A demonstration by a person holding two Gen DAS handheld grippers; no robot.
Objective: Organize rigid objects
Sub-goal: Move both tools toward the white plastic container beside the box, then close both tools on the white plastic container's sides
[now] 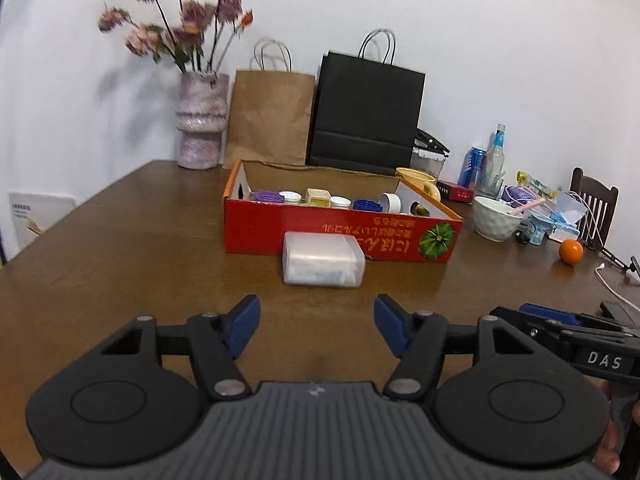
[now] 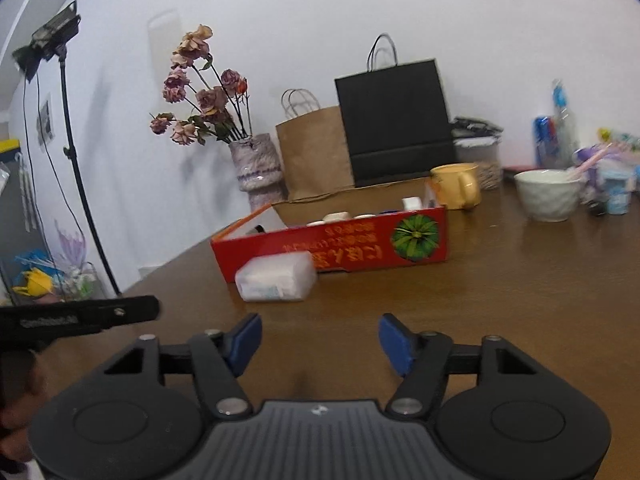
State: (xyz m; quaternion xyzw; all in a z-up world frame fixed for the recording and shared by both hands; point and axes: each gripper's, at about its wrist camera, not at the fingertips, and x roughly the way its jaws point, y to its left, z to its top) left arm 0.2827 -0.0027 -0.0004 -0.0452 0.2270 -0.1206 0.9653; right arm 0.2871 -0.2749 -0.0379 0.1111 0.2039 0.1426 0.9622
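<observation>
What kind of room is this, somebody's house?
Probably a home dining table: a vase of flowers stands by the wall, a mug and bowl sit out, and a wooden chair is tucked beside it.

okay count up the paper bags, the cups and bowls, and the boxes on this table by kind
Paper bags: 2, brown bag, black bag
Cups and bowls: 2, yellow mug, white bowl
Boxes: 2, red cardboard box, translucent plastic box
Total: 6

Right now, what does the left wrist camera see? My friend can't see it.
An open left gripper points at a plastic case on a wooden table, before a red box of small things. Behind stand bags and flowers.
</observation>
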